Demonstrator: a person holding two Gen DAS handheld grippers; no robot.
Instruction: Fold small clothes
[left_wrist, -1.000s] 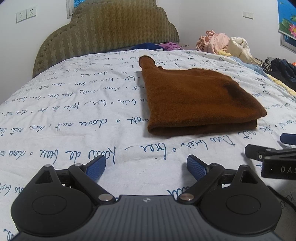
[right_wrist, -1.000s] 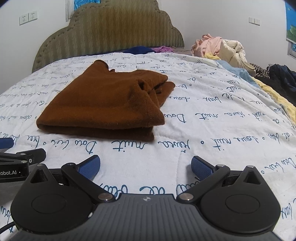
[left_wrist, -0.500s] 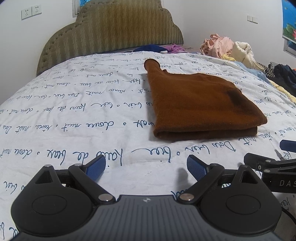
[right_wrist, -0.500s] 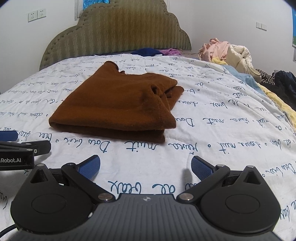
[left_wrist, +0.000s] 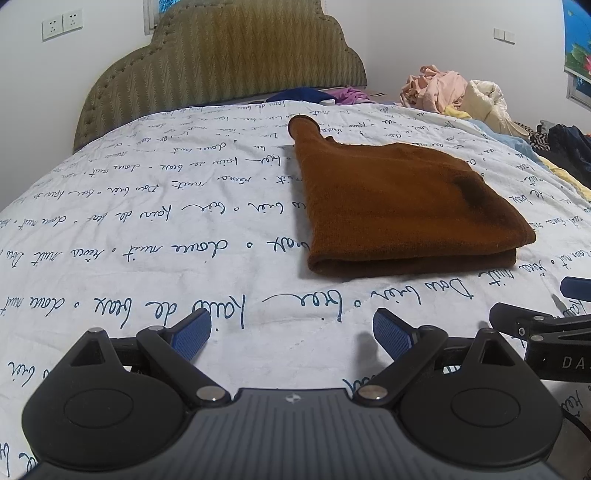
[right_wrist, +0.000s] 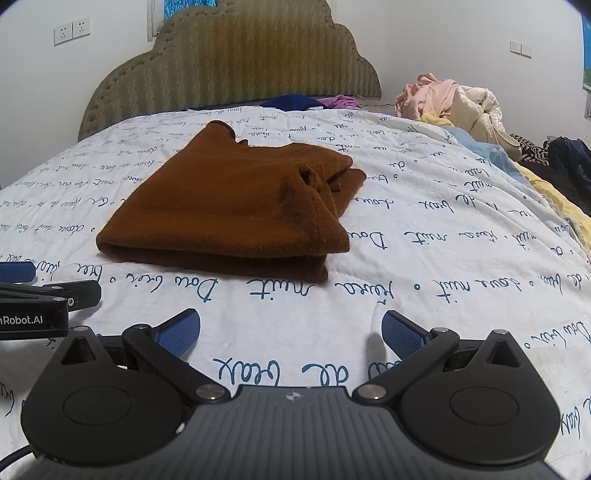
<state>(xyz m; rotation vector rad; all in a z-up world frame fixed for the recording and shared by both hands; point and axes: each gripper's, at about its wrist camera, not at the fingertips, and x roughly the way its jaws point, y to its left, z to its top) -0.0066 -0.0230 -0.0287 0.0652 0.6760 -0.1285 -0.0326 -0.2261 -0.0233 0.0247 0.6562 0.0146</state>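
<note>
A brown knit garment (left_wrist: 399, 206) lies folded into a thick rectangle on the white bedspread with blue script (left_wrist: 147, 229). It also shows in the right wrist view (right_wrist: 236, 206), with a bunched sleeve at its right side. My left gripper (left_wrist: 291, 332) is open and empty, low over the bedspread, short of the garment's near left corner. My right gripper (right_wrist: 291, 330) is open and empty, in front of the garment's near right corner. Each gripper shows at the edge of the other's view: the right gripper (left_wrist: 546, 328) and the left gripper (right_wrist: 44, 299).
A padded olive headboard (left_wrist: 229, 62) stands at the far end. A heap of pink, cream and dark clothes (left_wrist: 465, 92) lies along the bed's right side, and also shows in the right wrist view (right_wrist: 458, 99). Blue and purple clothes (right_wrist: 295, 101) lie by the headboard.
Both grippers have drawn back a little from the folded garment and lifted slightly. The garment has not moved. Both stay open.
</note>
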